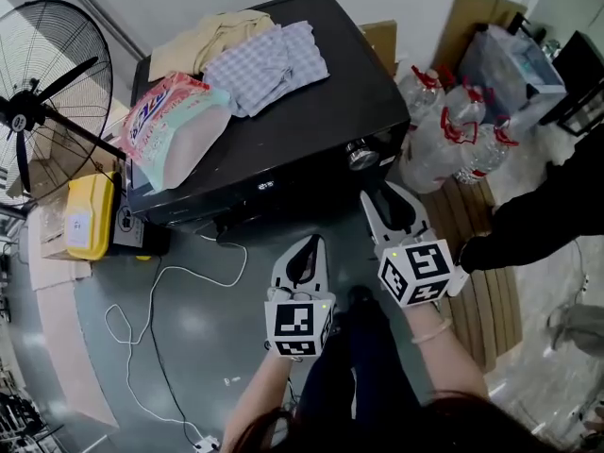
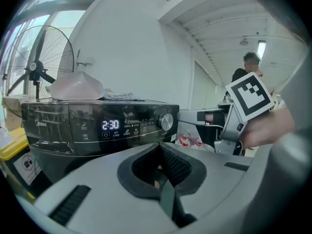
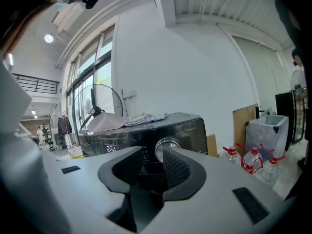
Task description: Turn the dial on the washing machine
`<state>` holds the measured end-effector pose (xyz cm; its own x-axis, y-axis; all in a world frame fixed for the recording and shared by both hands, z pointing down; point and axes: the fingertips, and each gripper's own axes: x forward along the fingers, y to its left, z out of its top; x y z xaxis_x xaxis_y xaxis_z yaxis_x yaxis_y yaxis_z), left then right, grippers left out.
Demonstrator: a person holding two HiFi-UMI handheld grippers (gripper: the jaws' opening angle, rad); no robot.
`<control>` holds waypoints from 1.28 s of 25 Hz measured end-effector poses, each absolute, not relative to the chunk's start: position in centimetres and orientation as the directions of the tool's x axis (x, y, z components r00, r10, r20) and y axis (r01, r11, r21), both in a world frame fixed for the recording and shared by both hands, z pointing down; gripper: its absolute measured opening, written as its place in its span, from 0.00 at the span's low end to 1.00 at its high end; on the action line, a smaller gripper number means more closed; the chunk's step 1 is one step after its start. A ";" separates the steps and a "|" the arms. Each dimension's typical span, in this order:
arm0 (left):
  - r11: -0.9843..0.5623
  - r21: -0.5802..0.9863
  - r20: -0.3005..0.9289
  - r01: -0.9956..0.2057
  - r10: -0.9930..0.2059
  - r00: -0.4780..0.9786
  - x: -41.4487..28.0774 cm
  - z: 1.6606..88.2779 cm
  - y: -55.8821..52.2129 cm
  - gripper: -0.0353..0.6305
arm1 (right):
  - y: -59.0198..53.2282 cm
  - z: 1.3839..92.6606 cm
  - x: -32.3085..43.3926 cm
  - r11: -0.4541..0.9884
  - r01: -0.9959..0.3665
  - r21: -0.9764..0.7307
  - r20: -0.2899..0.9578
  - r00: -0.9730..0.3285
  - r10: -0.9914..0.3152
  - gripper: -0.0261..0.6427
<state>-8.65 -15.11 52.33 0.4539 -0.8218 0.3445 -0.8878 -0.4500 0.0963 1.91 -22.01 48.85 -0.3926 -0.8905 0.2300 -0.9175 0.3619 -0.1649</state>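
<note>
**A:** Where do we find the dial (image 1: 361,155)?

**B:** We see it on the front panel of the black washing machine (image 1: 316,111), at the panel's right end, close under the front right corner of the top. It is round and silvery. From the left gripper view we also read a lit display (image 2: 110,125) to its left on the same panel.

**A:** And how do we read the right gripper (image 1: 381,193)?

**B:** It is level with the dial and just in front of it, not touching. In the right gripper view its jaws stand partly apart. The gap between the pads is bare, and the dial shows beyond it.

**A:** The left gripper (image 1: 310,241)?

**B:** We see its jaws brought together at the tips with nothing between them. It hangs in front of the machine's front edge, left of the right one and well apart from the dial.

**A:** What do we see on the machine's top?

**B:** A pink and white bag (image 1: 175,125) lies at the front left corner, hanging slightly past the left edge. Checked cloth (image 1: 269,64) lies toward the back edge, with a beige garment (image 1: 208,38) at the back left corner.

**A:** And around the machine?

**B:** A standing fan (image 1: 42,92) and a yellow container (image 1: 90,215) are off its left side, water bottles (image 1: 462,130) off its right side, and a white cable (image 1: 160,291) lies on the floor.
</note>
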 end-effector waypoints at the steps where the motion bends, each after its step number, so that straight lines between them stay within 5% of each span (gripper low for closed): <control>1: -0.449 0.097 0.342 -0.888 -0.823 0.454 -8.6 51.9 -15.0 0.08 | -21.7 48.6 1.9 0.366 -0.917 -0.159 0.233 -0.395 -0.889 0.26; 32: -0.334 0.119 0.313 -0.935 -0.881 0.354 -7.3 40.3 -5.7 0.08 | -10.9 39.3 3.7 0.494 -0.866 -0.069 0.239 -0.496 -0.835 0.08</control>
<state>-7.27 -5.69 40.30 0.3544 -0.8810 0.3134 -0.9351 -0.3339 0.1190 3.71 -10.91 39.27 -0.4956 -0.8349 0.2394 -0.8664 0.4945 -0.0691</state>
